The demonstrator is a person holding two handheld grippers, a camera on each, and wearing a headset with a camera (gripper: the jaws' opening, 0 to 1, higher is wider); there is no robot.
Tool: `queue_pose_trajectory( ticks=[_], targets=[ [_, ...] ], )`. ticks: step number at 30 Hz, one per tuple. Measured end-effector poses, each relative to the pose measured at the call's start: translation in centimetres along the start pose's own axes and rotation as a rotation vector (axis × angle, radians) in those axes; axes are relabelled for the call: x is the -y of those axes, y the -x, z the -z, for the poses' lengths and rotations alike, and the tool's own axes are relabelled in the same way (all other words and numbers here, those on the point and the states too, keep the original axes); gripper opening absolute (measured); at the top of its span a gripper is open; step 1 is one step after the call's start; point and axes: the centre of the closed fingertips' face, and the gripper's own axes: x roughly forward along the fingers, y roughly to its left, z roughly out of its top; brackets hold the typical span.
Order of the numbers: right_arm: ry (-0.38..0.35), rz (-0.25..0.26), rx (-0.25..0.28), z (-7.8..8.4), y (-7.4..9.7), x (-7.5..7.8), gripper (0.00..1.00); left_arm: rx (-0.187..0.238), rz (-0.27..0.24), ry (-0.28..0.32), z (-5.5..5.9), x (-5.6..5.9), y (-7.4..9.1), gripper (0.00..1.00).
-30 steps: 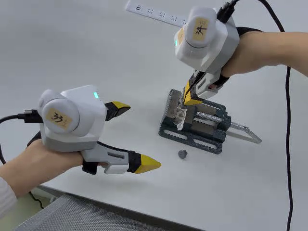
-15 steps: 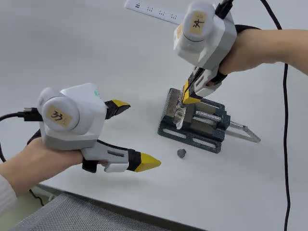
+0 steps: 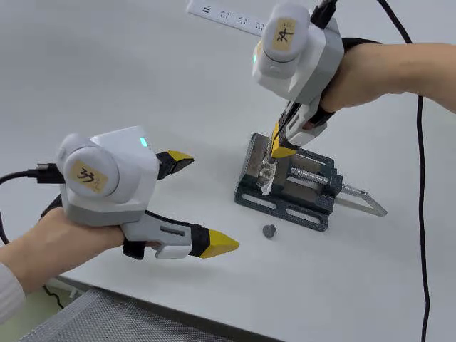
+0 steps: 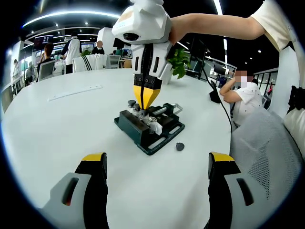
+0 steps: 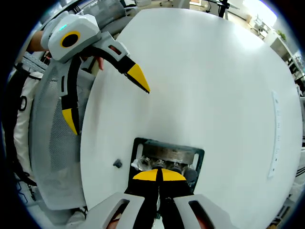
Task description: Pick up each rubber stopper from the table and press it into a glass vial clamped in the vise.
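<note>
Head view: my right gripper (image 3: 283,151) hangs tip-down right over the vials (image 3: 267,173) clamped in the vise (image 3: 288,191), its jaws pressed together. My left gripper (image 3: 203,201) sits well off to the side above the table (image 3: 142,71), jaws spread wide and empty. One stopper (image 3: 269,230) lies on the table just in front of the vise.

Left gripper view: past my own spread jaws I see the right gripper's yellow tips almost on the vial tops. A couple of the vials seem to carry dark caps, though they are too small for me to count. The loose stopper (image 4: 179,146) lies near the vise's front corner.

Right gripper view: the closed tips cover the middle of the vial row, so I cannot tell whether anything is pinched between them or whether they touch the glass. The loose stopper (image 5: 117,163) lies beside the vise.

My reading is that some vials are plugged. At least this one stopper has yet to be fetched and pressed in.
</note>
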Motion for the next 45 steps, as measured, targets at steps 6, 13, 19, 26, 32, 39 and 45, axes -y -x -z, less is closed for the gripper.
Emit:
queue_pose_trajectory(
  ticks=[6, 13, 19, 26, 32, 39, 45],
  targets=[
    [0.008, 0.02, -0.001, -0.07, -0.1, 0.06, 0.0, 0.004, -0.002, 0.003, 0.02, -0.11, 0.0, 0.86],
    [-0.002, 0.017, 0.005, -0.25, -0.18, 0.1, 0.0, 0.002, -0.003, 0.005, 0.24, -0.02, 0.13, 0.86],
    [-0.01, 0.025, 0.026, -0.27, -0.23, 0.17, 0.0, -0.001, -0.004, 0.004, 0.28, -0.06, 0.25, 0.86],
    [-0.031, 0.023, 0.059, -0.11, -0.28, 0.6, 0.0, 0.001, -0.006, -0.003, 0.02, -0.31, 0.25, 0.86],
    [-0.006, 0.023, 0.063, -0.01, -0.1, 0.3, 0.0, 0.004, -0.006, -0.005, -0.36, -0.34, 0.16, 0.86],
    [-0.002, 0.024, 0.079, -0.09, 0.09, -0.09, 0.0, 0.001, -0.003, -0.006, -0.34, -0.21, 0.1, 0.86],
    [0.004, 0.02, 0.071, 0.07, 0.28, -0.14, 0.0, -0.004, -0.002, -0.003, -0.17, -0.14, 0.12, 0.86]
  ],
)
